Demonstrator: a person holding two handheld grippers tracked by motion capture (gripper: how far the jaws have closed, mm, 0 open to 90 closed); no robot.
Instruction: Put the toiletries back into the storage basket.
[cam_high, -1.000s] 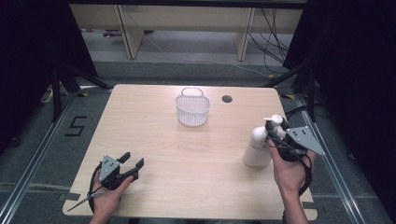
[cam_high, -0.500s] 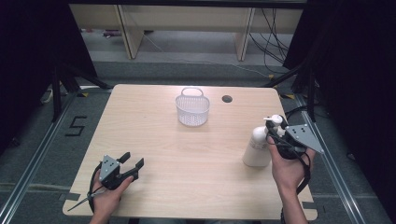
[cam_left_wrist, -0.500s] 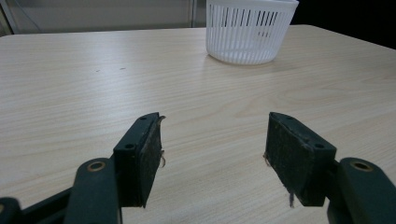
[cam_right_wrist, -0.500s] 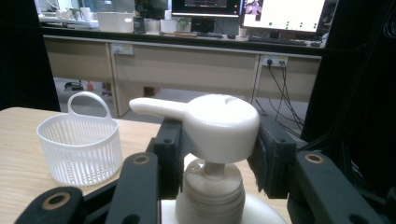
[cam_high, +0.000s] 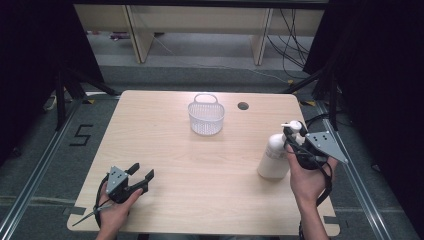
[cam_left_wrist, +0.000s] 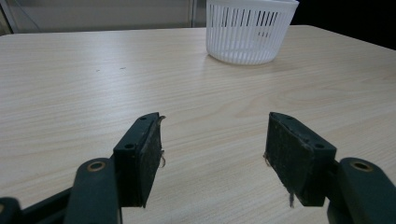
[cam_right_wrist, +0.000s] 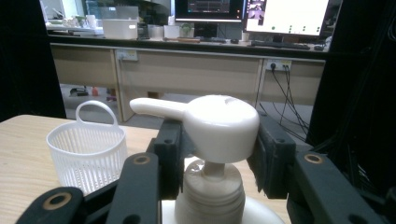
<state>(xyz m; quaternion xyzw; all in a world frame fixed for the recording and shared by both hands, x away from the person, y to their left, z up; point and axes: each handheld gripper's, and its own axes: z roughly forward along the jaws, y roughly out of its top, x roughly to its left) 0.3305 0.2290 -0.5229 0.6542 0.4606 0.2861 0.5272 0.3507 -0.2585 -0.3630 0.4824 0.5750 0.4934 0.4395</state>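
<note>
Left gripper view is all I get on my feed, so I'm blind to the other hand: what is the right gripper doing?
Observer: The right gripper has its jaws either side of the neck of a white pump bottle, just under the pump head.
Operator: Is the bottle off the table?
Observer: In the high view, it stands upright on the table near the right edge.
Operator: Where does the spout point?
Observer: Toward the white basket.
</note>
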